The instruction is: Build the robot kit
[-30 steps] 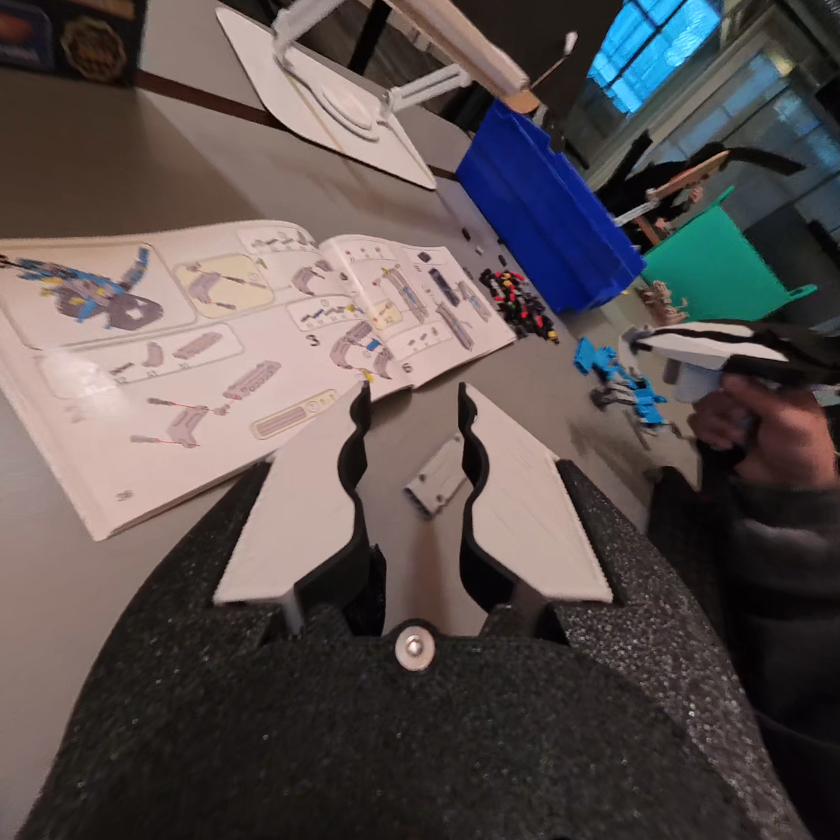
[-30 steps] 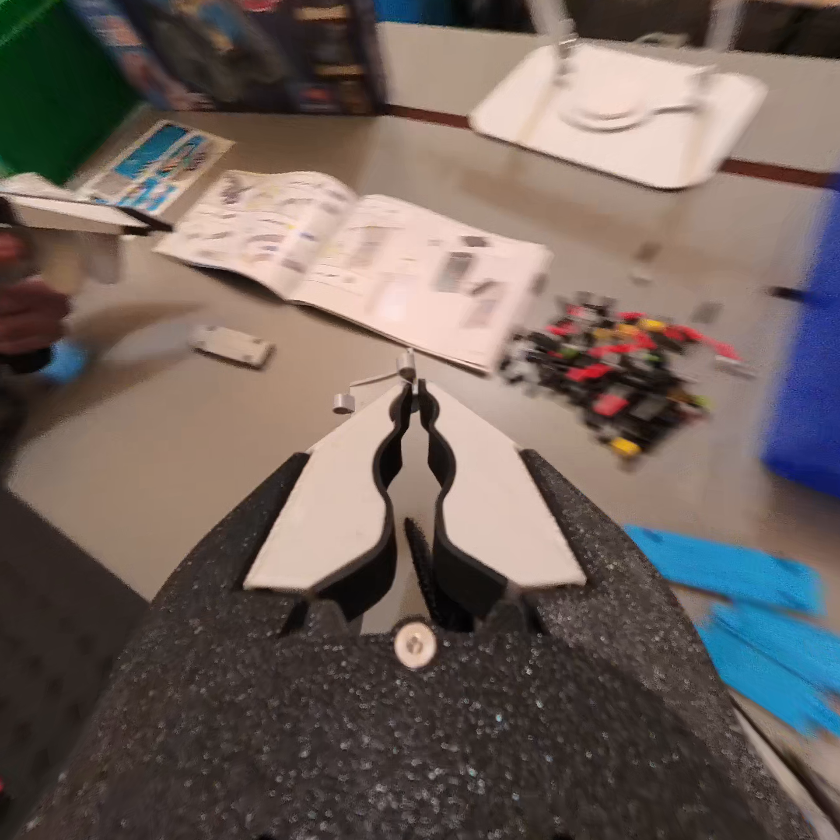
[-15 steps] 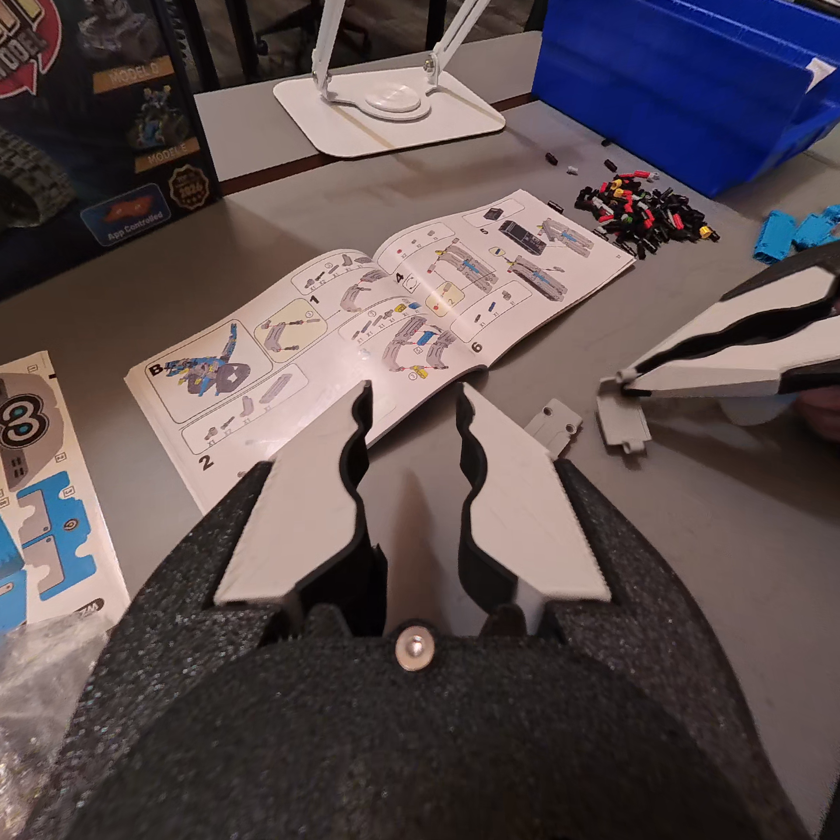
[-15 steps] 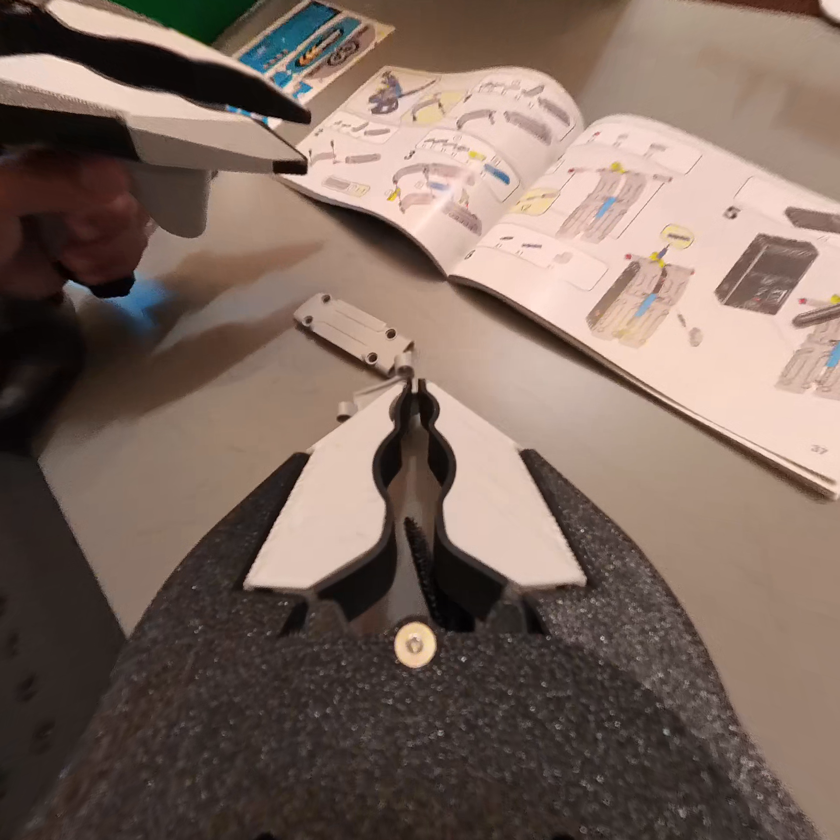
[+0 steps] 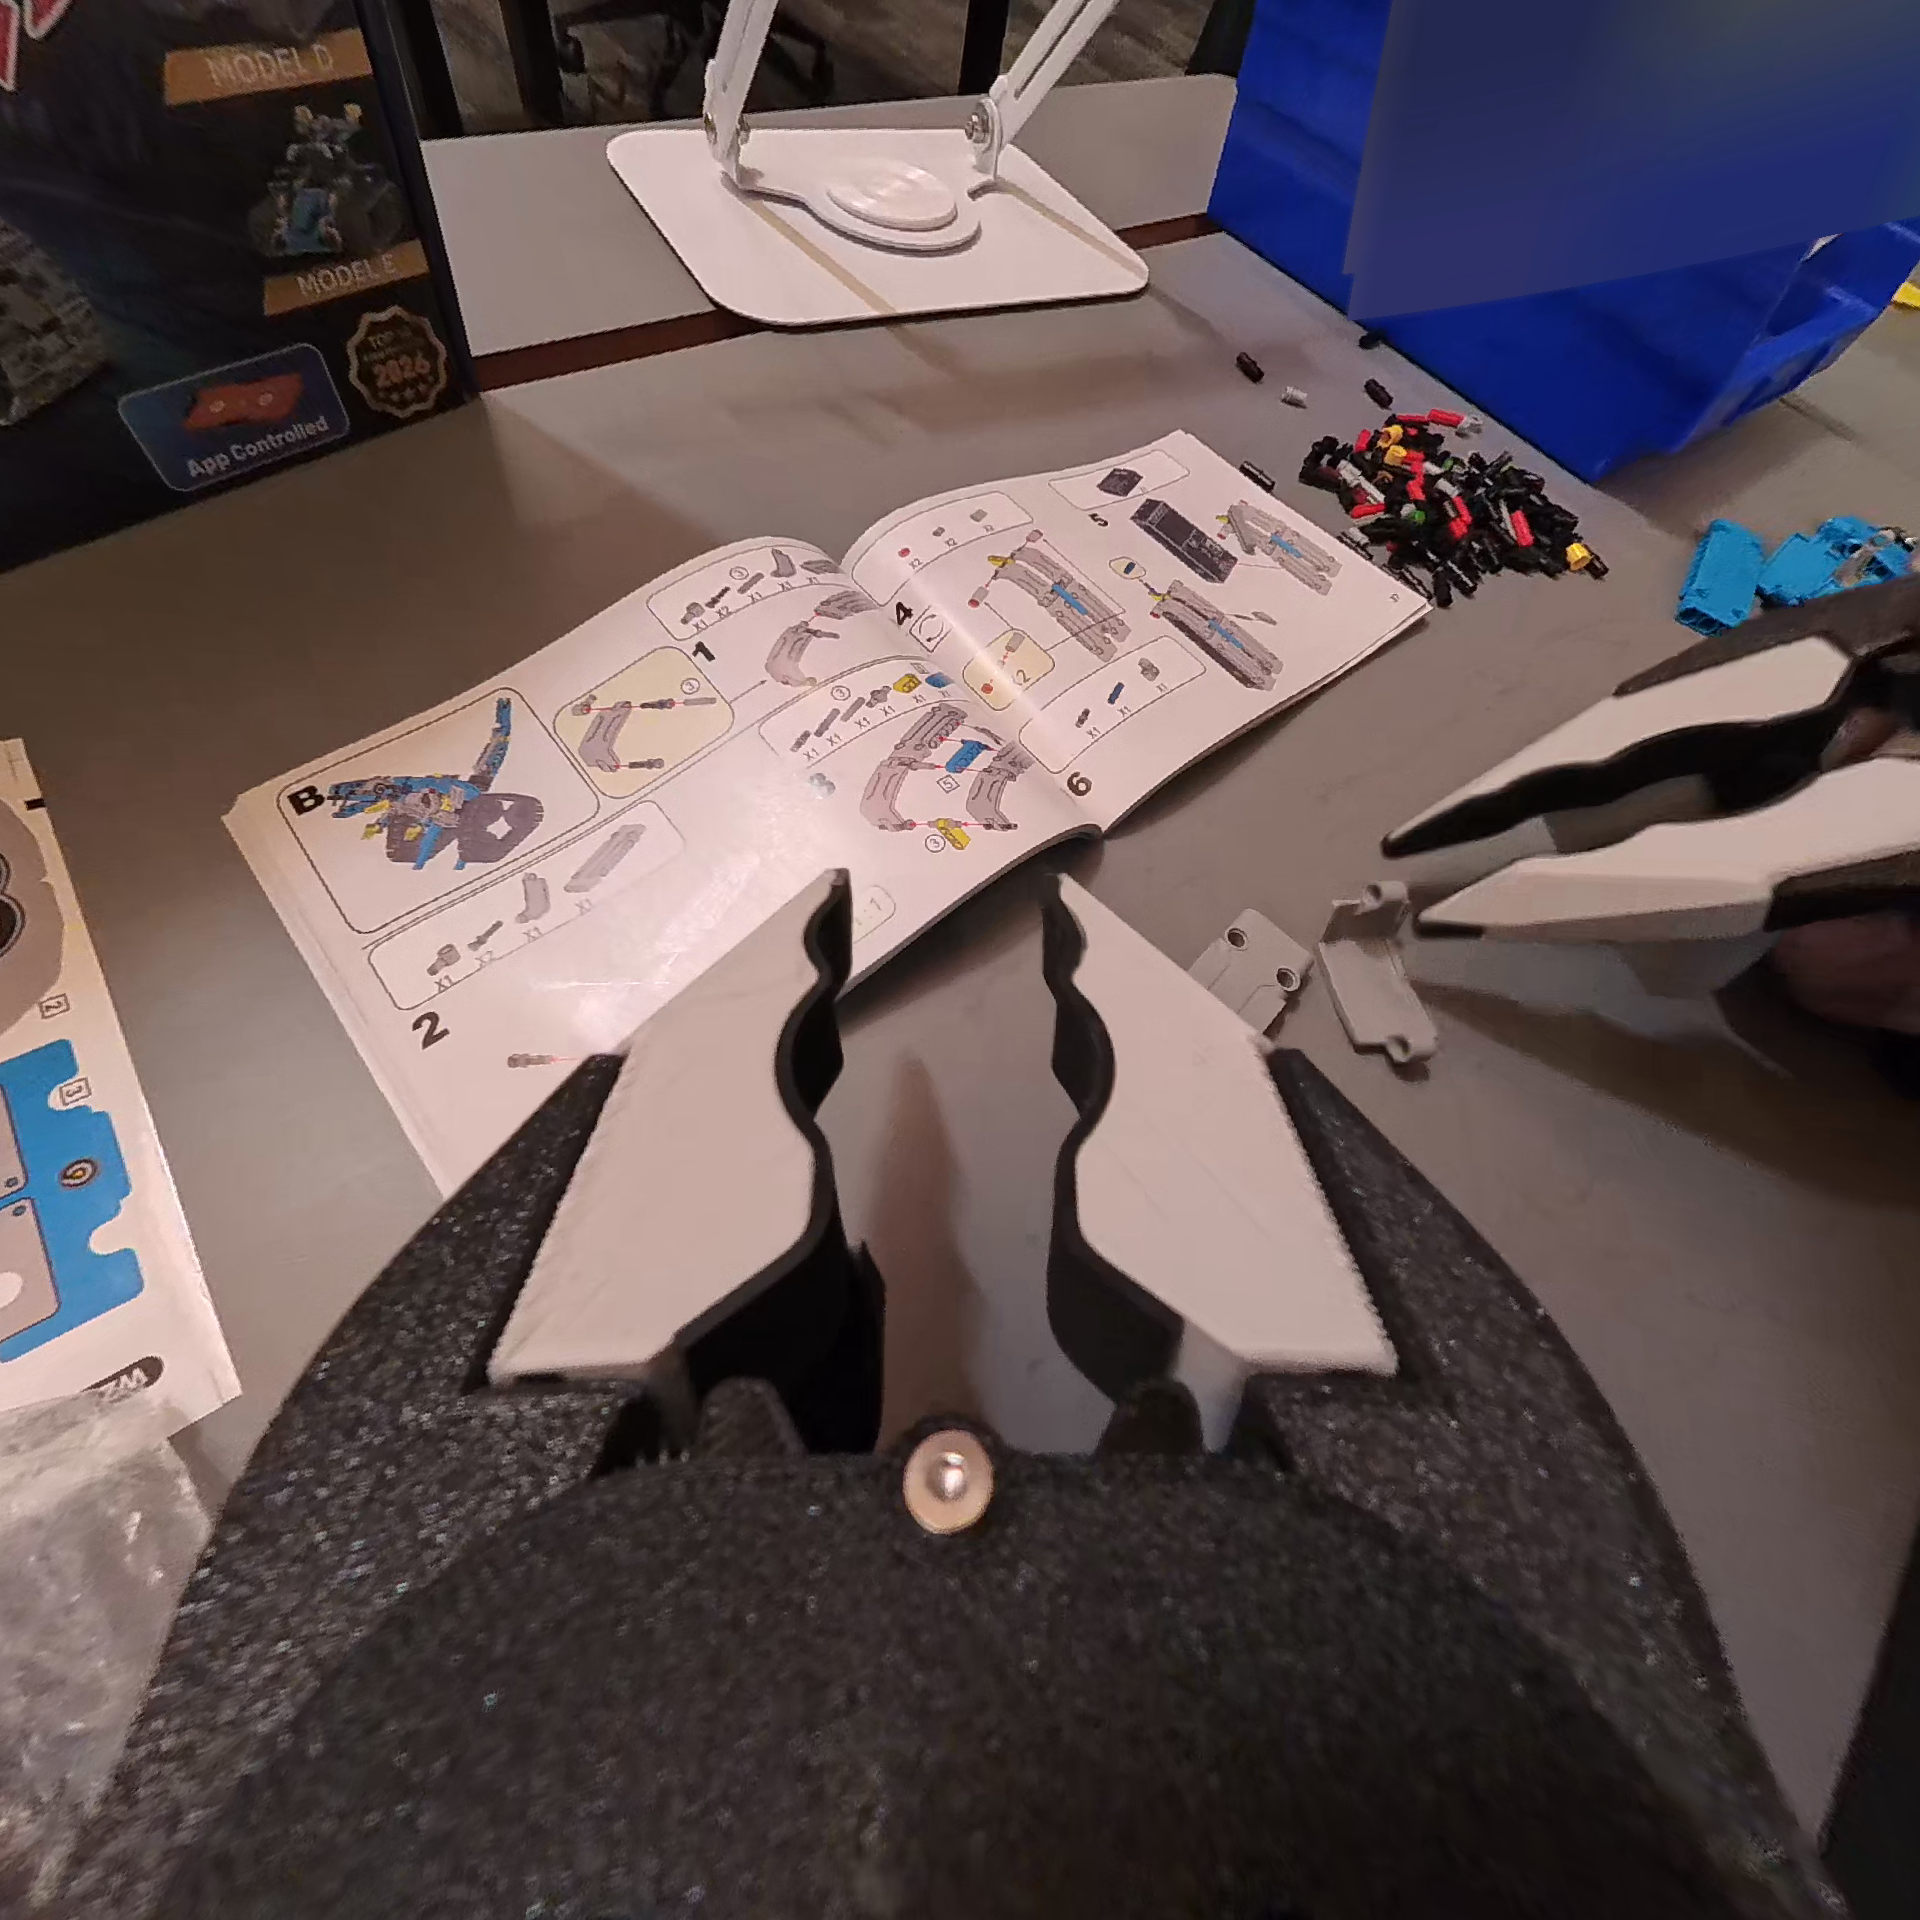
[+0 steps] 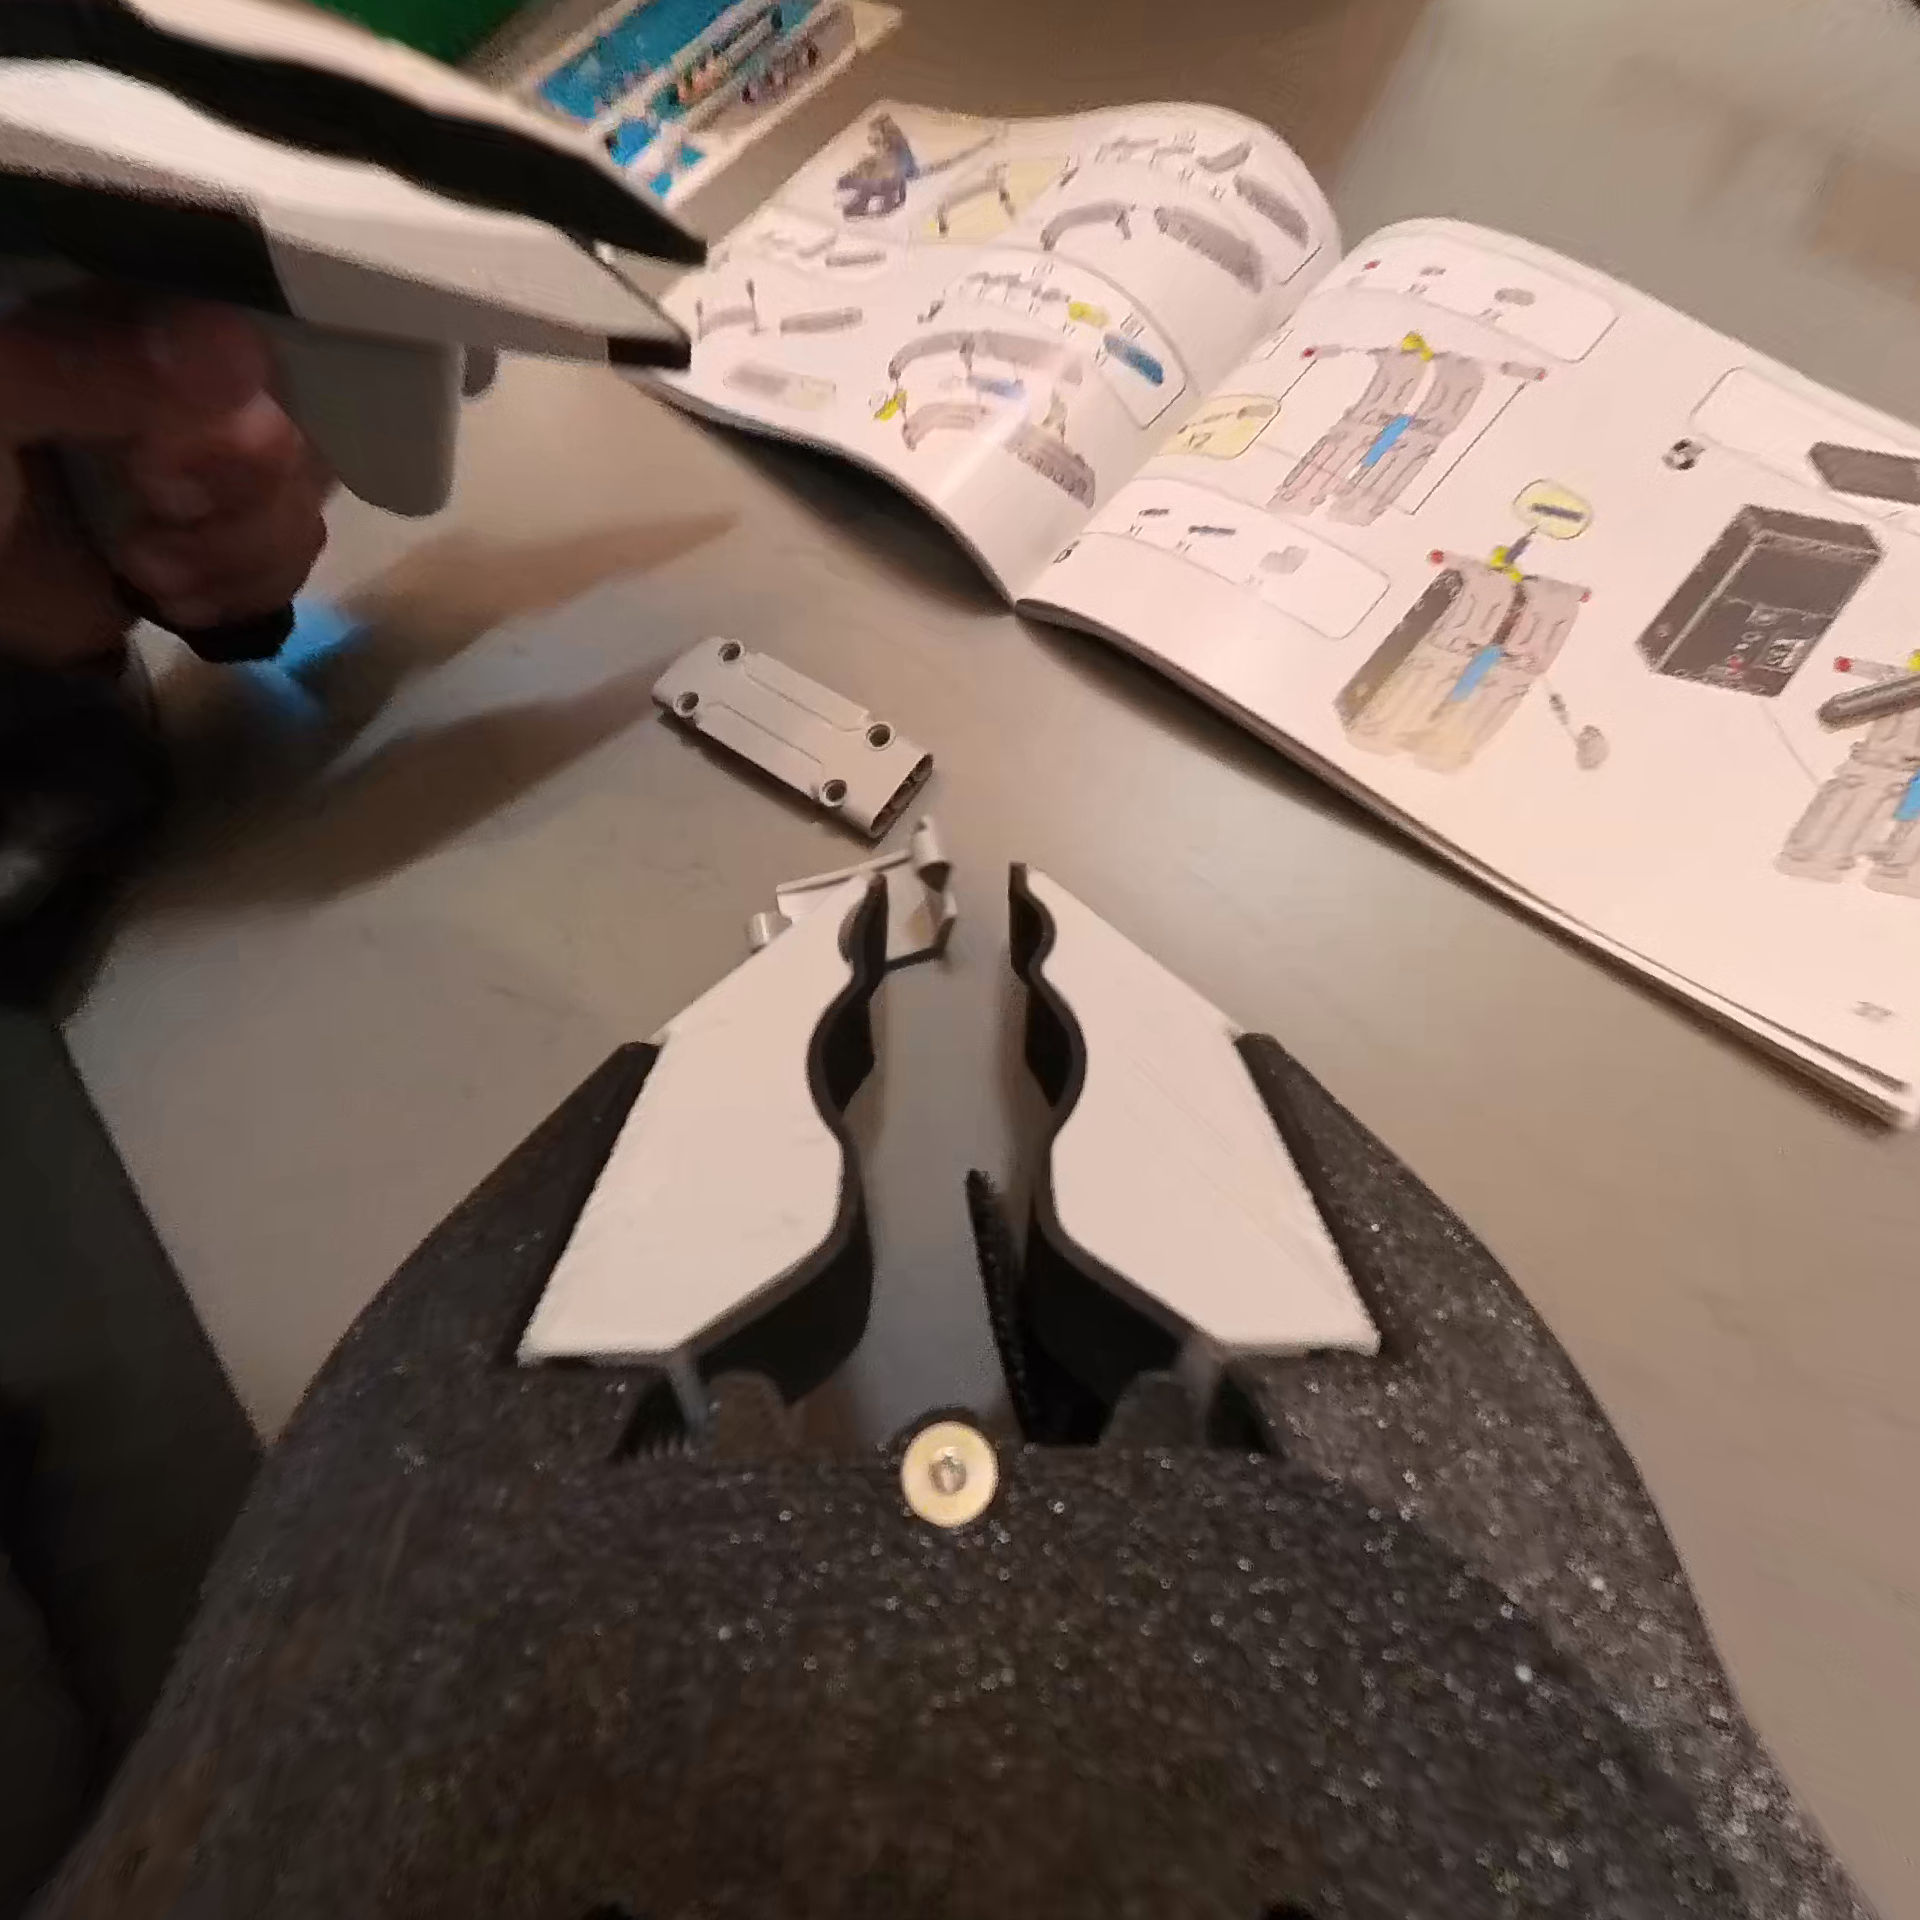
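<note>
Grey plastic pieces lie on the grey table (image 5: 1558, 1299), two of them side by side. The right gripper (image 6: 945, 883) is open a little way and holds nothing; the small grey piece (image 6: 925, 904) sits on the table at the tip of its left finger, just touching or almost. The long flat grey piece (image 6: 795, 732) with holes in its corners lies just past it. The left gripper (image 5: 945, 899) is open wide and empty, up over the near edge of the open instruction booklet (image 5: 810, 727). Beyond the booklet is a pile of small black, red and yellow pegs (image 5: 1444, 509), some blue parts (image 5: 1756, 561) and a blue bin (image 5: 1621, 312). A white stand base (image 5: 883, 239) and a dark box (image 5: 208, 260) sit at the back, and a sticker sheet (image 5: 73, 1143) lies at the left
</note>
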Demonstrator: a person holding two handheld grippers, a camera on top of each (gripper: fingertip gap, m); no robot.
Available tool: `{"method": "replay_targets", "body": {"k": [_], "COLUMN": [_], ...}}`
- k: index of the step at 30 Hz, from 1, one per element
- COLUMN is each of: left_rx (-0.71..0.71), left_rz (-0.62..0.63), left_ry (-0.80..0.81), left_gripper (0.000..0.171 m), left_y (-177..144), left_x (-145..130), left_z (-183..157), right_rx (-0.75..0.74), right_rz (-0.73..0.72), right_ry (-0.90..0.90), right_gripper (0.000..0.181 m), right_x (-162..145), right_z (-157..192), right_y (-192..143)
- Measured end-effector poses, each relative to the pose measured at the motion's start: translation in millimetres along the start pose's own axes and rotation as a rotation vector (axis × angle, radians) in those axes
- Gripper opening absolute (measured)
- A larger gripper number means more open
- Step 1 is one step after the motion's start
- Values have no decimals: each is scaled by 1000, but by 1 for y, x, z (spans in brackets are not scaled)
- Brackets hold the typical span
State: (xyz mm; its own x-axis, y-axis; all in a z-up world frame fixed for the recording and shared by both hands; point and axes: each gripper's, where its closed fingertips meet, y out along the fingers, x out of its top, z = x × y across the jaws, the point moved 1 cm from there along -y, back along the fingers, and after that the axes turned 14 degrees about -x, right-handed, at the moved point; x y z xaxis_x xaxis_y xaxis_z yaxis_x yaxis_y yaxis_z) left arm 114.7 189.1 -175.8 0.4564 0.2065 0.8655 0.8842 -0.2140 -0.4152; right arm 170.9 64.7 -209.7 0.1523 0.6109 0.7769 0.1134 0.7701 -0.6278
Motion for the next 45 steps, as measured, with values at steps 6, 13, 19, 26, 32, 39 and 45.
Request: {"method": "replay_targets", "body": {"k": [6,13,19,26,32,39,45], "left_rx": [-18,-39,-59,-81,-87,-87,-89], "left_rz": [-2,-15,-41,-74,-70,-66,-63], "left_ry": [-18,-33,-70,-109,-122,-126,-130], "left_gripper": [36,36,36,36,36,36,36], "left_y": [-1,-2,-4,-7,-7,-6,-5], "left_x": [-1,-1,1,3,2,0,-1], "left_z": [-2,-4,-3,-2,-3,-2,-2], "right_rx": [-168,-435,-431,-447,-399,-431,-397], "right_rz": [-57,220,251,272,273,312,302], "right_ry": [76,-3,-1,53,107,77,116], "right_gripper": [30,31,21,15,12,7,3], "right_x": [26,22,21,11,5,0,-1], "right_z": [-85,-195,-217,-226,-223,-227,-226], "right_y": [-38,-15,11,8,10,5,6]}}
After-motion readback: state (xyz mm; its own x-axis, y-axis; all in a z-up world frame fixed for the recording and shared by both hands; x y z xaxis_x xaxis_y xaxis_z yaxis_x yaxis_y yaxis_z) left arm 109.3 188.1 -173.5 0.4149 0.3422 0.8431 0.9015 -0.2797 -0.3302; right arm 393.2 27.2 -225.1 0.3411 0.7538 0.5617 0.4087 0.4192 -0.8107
